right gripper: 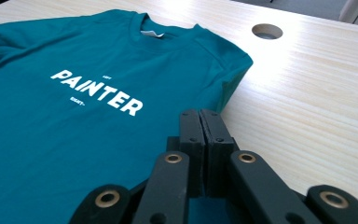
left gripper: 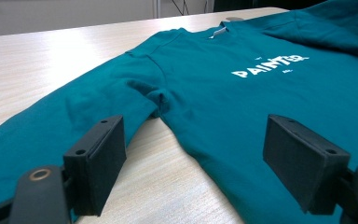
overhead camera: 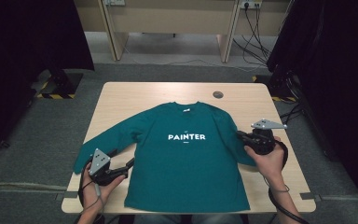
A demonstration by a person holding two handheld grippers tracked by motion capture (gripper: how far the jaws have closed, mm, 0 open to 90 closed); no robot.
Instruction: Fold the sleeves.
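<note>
Pale wood makes up the table (overhead camera: 121, 95), which stands on grey carpet with black curtains to either side and one round cable hole (overhead camera: 218, 94) near its far edge. One teal sweatshirt (overhead camera: 186, 158) lies face up across the middle of the table, its neck toward the far edge and its hem reaching the near edge. White capitals across the chest read "PAINTER"; a line of small writing above and another below the word are too small to read, and a white neck label (right gripper: 150, 33) carries nothing legible. One sleeve runs out toward the table's left edge, while the other lies folded in along the body on the right side. Two grippers are in hand. The left gripper (overhead camera: 123, 169) sits near the front left corner, its jaws standing wide apart with the sleeve's underarm and bare wood between them in the left gripper view, clamped on nothing. The right gripper (overhead camera: 240, 135) is at the sweatshirt's right side, its jaws pressed together; teal cloth shows at their base in the right gripper view, but whether they pinch it cannot be told.
</note>
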